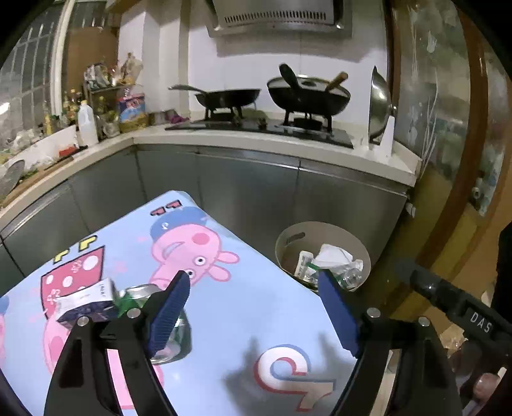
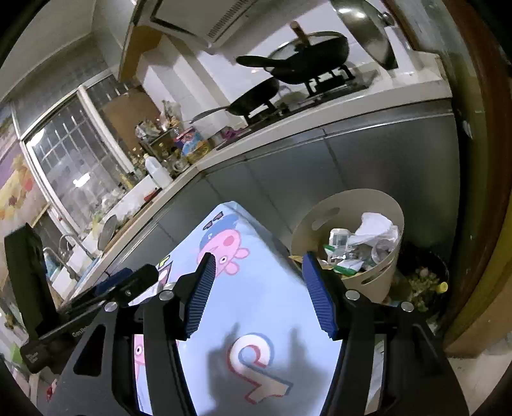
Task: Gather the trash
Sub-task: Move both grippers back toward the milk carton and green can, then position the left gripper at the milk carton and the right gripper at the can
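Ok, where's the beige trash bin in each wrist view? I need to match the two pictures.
Left wrist view: the beige trash bin sits right of centre, past the table's far right edge, holding crumpled trash.
Right wrist view: the bin is at right of centre, larger, beyond the right blue pad, below the cabinet fronts.
Shared landmark: the pink pig print on the tablecloth, just left of the bin in both.

You're in a home kitchen. Two dark woks (image 1: 307, 96) sit on a gas hob (image 1: 265, 129) under an extractor hood (image 1: 275, 16). An L-shaped bench (image 1: 224, 139) with grey cabinet doors (image 1: 243, 188) carries bottles (image 1: 87, 123), packets and clutter, and a sink tap (image 2: 68, 240) shows by the barred window (image 2: 64, 153). A cartoon-pig tablecloth (image 1: 243, 297) and a full bin (image 1: 323, 252) look domestic.
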Demonstrator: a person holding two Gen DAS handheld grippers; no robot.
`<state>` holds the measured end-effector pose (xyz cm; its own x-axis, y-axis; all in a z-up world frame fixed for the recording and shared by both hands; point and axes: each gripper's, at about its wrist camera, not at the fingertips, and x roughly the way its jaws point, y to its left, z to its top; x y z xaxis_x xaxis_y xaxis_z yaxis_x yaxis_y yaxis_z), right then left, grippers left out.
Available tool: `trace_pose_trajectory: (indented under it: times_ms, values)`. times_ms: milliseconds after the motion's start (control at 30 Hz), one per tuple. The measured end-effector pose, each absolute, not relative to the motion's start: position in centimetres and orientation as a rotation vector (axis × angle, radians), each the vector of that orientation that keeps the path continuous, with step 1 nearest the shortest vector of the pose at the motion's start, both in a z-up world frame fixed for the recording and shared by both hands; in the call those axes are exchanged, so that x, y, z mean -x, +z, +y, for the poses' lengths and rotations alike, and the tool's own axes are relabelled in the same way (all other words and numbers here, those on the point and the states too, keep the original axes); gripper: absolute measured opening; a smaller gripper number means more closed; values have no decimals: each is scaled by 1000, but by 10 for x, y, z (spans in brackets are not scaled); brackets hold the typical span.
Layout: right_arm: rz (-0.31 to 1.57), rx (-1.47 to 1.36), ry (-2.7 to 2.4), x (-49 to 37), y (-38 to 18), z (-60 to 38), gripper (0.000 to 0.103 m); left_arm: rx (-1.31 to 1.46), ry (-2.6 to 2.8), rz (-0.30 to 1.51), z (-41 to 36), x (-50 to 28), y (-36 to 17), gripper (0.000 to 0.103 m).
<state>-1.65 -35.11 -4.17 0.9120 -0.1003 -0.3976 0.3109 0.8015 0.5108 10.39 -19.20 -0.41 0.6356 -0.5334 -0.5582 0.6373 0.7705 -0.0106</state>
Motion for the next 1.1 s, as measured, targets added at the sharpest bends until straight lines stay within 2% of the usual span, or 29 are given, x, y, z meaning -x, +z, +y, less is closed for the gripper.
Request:
trace_pose_trajectory:
  times_ms: [100,200,667,800,1100]
  values:
    - [362,-589,-216,18,-37,-339,58,-189,-658,552,-182,-100,-1,82]
    - [354,-588,-212,19,-33,-330,67,-176,-644,541,-169,-97,1,82]
    - [368,-550,-174,12,-26,-291,69,-141,-556,509,-120,-94,0,87]
    - [367,-544,-167,9,-25,-283,75,-128,-523,512,-107,-99,-3,89]
    - [383,-539,-152,0,-27,-272,79,-100,-454,544,-82,-116,-13,92]
